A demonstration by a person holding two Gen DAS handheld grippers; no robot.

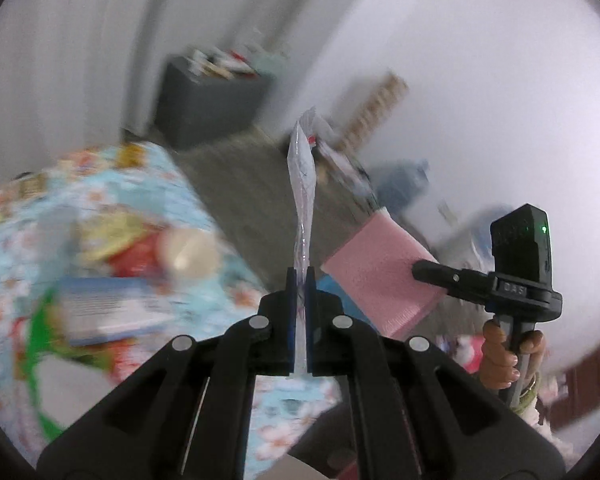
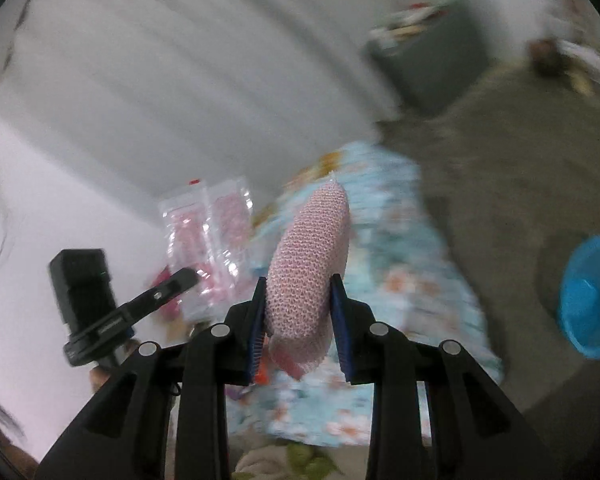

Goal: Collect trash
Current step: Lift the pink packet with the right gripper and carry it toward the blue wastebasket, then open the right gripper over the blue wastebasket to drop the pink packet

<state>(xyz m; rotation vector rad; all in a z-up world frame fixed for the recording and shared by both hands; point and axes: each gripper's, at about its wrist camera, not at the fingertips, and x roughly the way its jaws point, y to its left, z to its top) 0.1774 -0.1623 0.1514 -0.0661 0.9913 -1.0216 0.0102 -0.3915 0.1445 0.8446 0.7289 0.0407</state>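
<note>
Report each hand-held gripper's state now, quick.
Left hand-held gripper: closed on a thin clear plastic wrapper.
Right hand-held gripper: closed on a pink foam mesh sleeve.

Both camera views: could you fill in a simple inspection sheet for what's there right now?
Surface: floral cloth, blurred, over a grey-brown floor.
Job's things: clear plastic wrapper; pink mesh foam sleeve.
Clutter: blurred packets on the cloth; blue bowl on the floor.
Grippers: left gripper shut on the wrapper; right gripper shut on the foam sleeve.
Cables: nothing seen.
Surroundings: grey bin with items on top, white wall.
</note>
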